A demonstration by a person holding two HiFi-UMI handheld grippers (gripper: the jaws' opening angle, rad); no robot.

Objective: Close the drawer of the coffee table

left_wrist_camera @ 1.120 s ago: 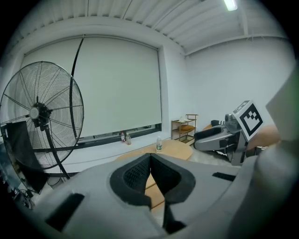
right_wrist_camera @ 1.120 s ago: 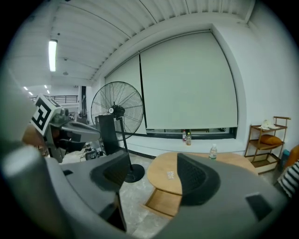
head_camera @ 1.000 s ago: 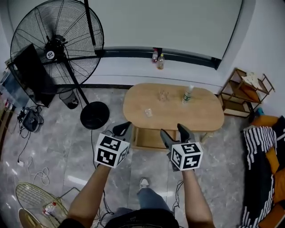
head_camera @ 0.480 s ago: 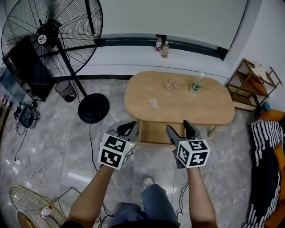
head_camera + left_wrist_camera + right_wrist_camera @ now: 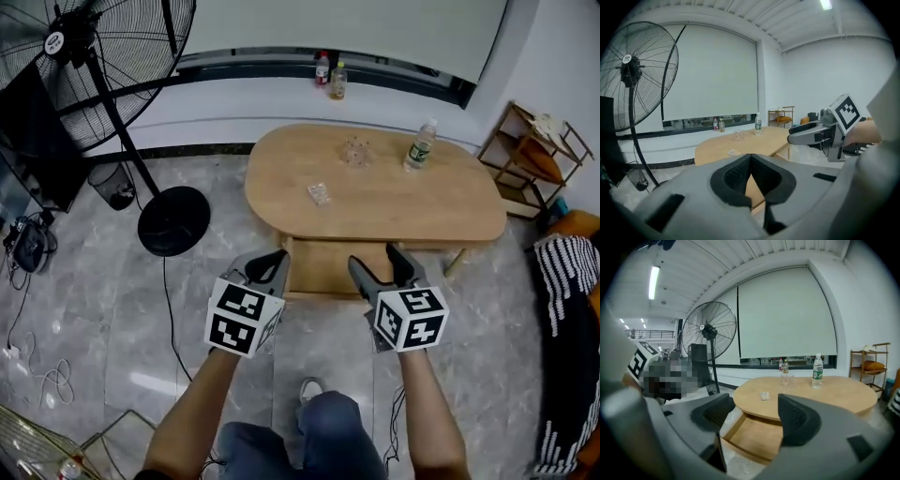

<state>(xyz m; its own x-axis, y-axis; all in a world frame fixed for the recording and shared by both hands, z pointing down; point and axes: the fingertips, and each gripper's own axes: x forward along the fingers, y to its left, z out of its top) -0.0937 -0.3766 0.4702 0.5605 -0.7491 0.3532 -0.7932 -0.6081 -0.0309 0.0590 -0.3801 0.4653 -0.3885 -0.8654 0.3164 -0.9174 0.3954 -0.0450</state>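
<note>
The oval wooden coffee table (image 5: pixel 375 202) stands in the middle of the room. Its drawer (image 5: pixel 323 270) is pulled out from under the near side, and its inside looks empty. My left gripper (image 5: pixel 275 259) hovers at the drawer's left front corner, shut with nothing in it; its pads (image 5: pixel 740 171) meet at the tip. Over the drawer's right front corner my right gripper (image 5: pixel 372 260) stands open and empty. In the right gripper view the drawer (image 5: pixel 759 434) shows between the spread jaws of the right gripper (image 5: pixel 754 411). Neither gripper touches the drawer.
On the table are a water bottle (image 5: pixel 421 143), a glass (image 5: pixel 355 150) and a small packet (image 5: pixel 320 193). A large standing fan (image 5: pixel 84 56) with a round base (image 5: pixel 173 220) is at the left, a wooden shelf (image 5: pixel 534 155) at the right. The person's shoe (image 5: pixel 305 387) is below the grippers.
Both grippers have sunk lower and come closer to the drawer's front; the table now looks larger in the head view. The jaws stand as before.
</note>
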